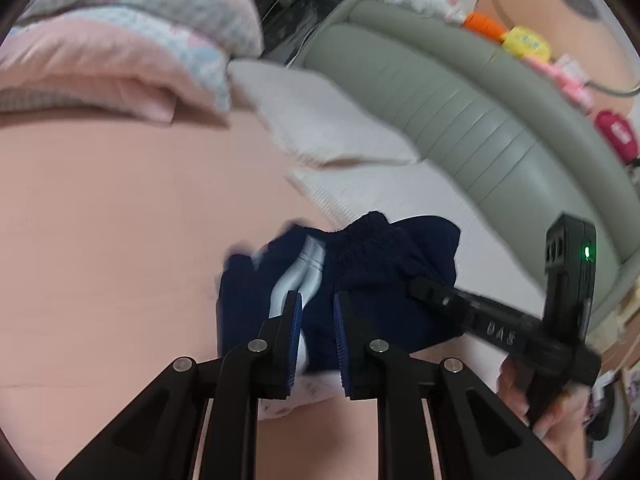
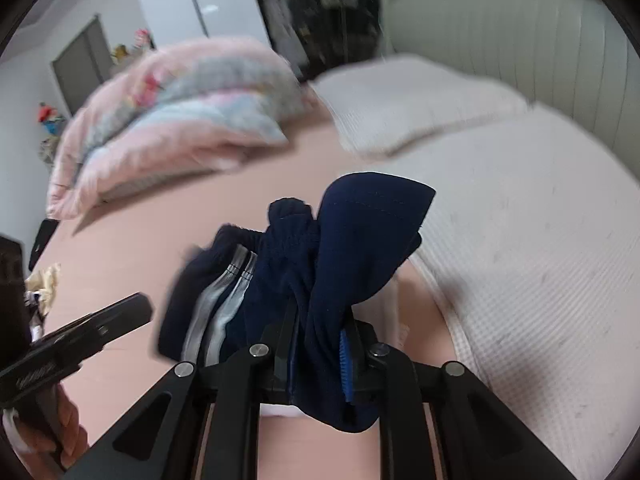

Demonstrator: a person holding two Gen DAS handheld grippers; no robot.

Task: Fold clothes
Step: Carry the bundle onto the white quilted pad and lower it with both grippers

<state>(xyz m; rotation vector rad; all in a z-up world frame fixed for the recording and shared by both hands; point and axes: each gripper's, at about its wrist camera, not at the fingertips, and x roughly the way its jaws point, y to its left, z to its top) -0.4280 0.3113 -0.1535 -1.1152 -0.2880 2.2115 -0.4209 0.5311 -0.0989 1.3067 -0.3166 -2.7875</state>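
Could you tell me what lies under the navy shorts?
Under the navy shorts lie the pink bedsheet and the edge of a white waffle blanket. Whatever sits directly beneath the bunched fabric is covered.

Shorts (image 2: 320, 272) on the bed sheet (image 2: 132, 248), quilt (image 2: 176, 120) behind, pillow (image 2: 408, 100) beyond, to the right.

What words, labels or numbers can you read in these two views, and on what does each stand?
"DAS": raised letters on the black plastic body of the right tool, seen from the left wrist.
Embossed lettering on the left tool's black body, right wrist view: too blurred to read.
Markings on the yellow packet behind the grey headboard: too small to read.
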